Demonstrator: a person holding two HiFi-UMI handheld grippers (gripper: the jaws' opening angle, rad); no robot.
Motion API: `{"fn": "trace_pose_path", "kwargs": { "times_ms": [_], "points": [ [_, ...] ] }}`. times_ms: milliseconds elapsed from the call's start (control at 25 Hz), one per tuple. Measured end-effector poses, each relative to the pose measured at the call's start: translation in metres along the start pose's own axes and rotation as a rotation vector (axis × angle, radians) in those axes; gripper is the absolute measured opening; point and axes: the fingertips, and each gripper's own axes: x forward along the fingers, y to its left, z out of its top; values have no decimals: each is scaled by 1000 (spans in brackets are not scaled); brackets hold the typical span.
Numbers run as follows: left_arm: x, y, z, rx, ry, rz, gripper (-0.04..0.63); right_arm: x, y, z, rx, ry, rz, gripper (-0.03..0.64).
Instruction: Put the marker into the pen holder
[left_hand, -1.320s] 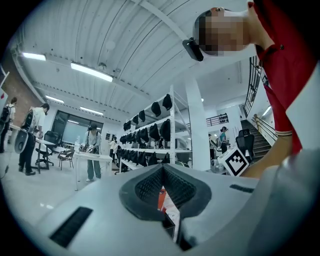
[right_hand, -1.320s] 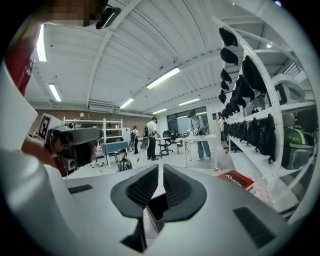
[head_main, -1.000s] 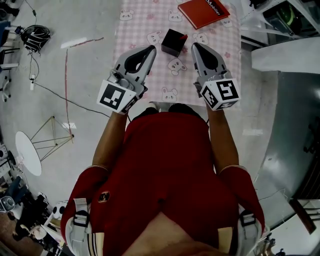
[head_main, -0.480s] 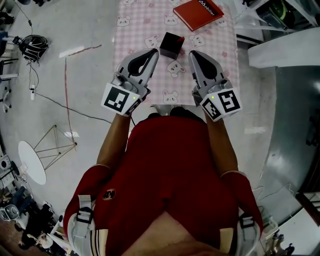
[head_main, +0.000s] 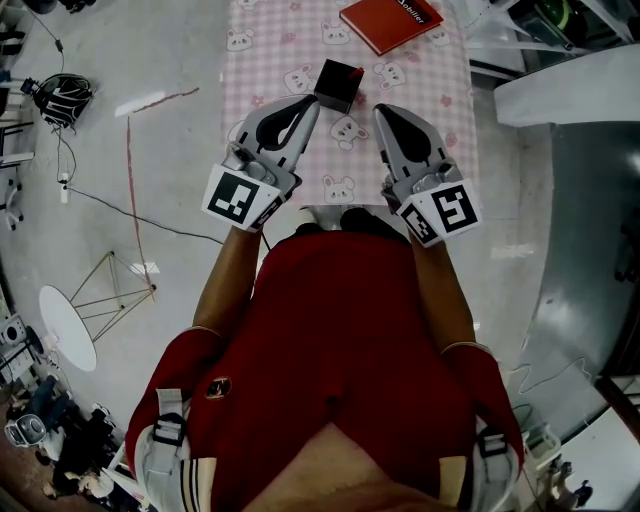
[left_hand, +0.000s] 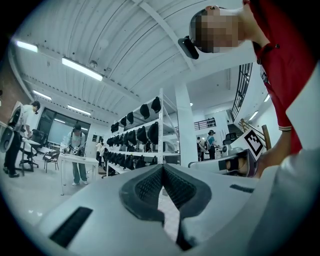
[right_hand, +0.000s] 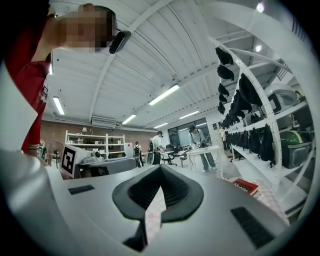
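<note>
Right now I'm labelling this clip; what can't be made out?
Marker: not identifiable; the red speck on the black square pen holder is too small, head view.
Holder's inside: too dark, head view; absent from both gripper views.
Red book: cut off by top edge, head view.

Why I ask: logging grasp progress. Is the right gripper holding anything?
No, the right gripper has its jaws closed tip to tip, nothing between them.

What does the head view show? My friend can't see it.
From above, a person in a red shirt holds a left gripper and a right gripper, both shut and empty, over a pink bunny tablecloth. A black pen holder stands just beyond their tips, and a red book lies farther back.
</note>
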Motion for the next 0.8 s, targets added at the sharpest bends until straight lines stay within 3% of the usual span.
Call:
{"fn": "trace_pose_path", "kwargs": {
  "times_ms": [800],
  "points": [
    [0,-12,3,33,0,-21,8,-18,0,1,-20,-15,-19,-3]
  ]
}}
